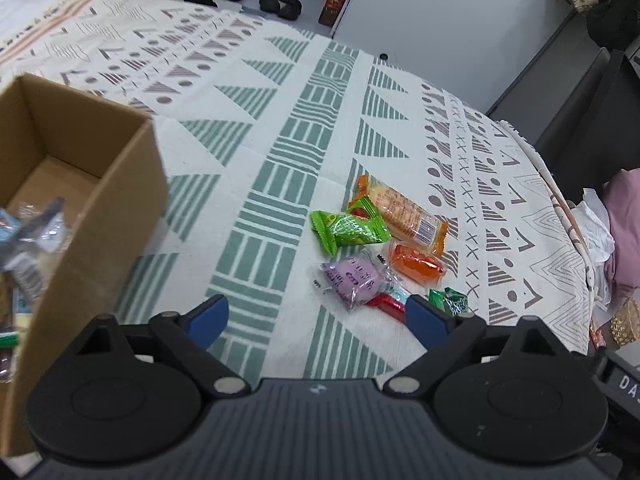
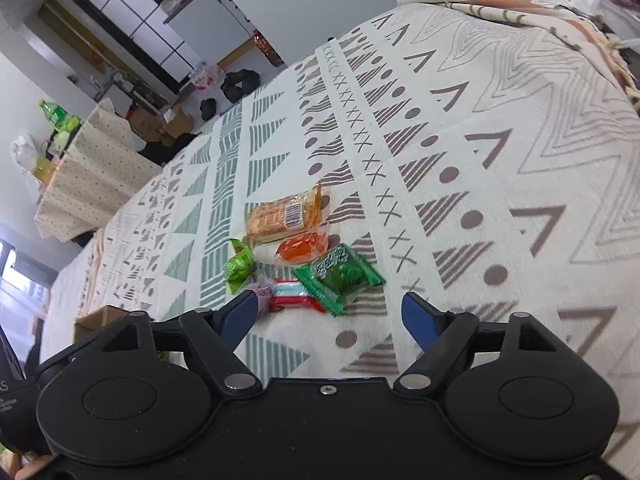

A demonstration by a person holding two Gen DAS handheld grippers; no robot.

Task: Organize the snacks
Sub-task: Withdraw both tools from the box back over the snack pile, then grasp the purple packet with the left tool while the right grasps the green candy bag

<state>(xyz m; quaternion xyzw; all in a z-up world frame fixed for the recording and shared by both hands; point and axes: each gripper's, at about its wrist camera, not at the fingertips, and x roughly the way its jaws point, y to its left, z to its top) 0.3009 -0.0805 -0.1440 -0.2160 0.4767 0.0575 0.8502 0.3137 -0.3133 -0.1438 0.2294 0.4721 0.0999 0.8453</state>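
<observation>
Cardboard box (image 1: pixel 86 184): ahead-left of the left gripper, open-topped, on the patterned cloth (image 1: pixel 280 152) over the worktop; its left part is cut off by the frame.
Box contents (image 1: pixel 32 236): a few wrapped packets, blurred; what they are cannot be told.
Left gripper (image 1: pixel 316 320): held low over the cloth, tilted down toward it, blue-padded fingers spread wide with nothing between them.
Snack pile, left view: ahead-right of the left gripper, well apart from the box.
Purple packet (image 1: pixel 354 280): nearest, just beyond the right finger.
Light green packet (image 1: pixel 348 230): behind the purple one, overlapping the long orange cracker pack (image 1: pixel 404 212).
Orange jelly packet (image 1: pixel 416 262): right of the purple one.
Red packet (image 1: pixel 386 304): partly hidden behind the left gripper's right finger.
Dark green packet (image 1: pixel 450 300): only a corner shows beside that finger.
Right gripper (image 2: pixel 330 318): low, close to the pile, fingers apart and empty.
Pile, right view: directly ahead; the red packet (image 2: pixel 296 296) and the dark green packet (image 2: pixel 340 274) lie just beyond the gap between the fingers; the purple packet (image 2: pixel 262 292) is mostly hidden by the left finger.
Hand (image 2: pixel 32 468): a sliver at the lower-left corner, otherwise cut off.
</observation>
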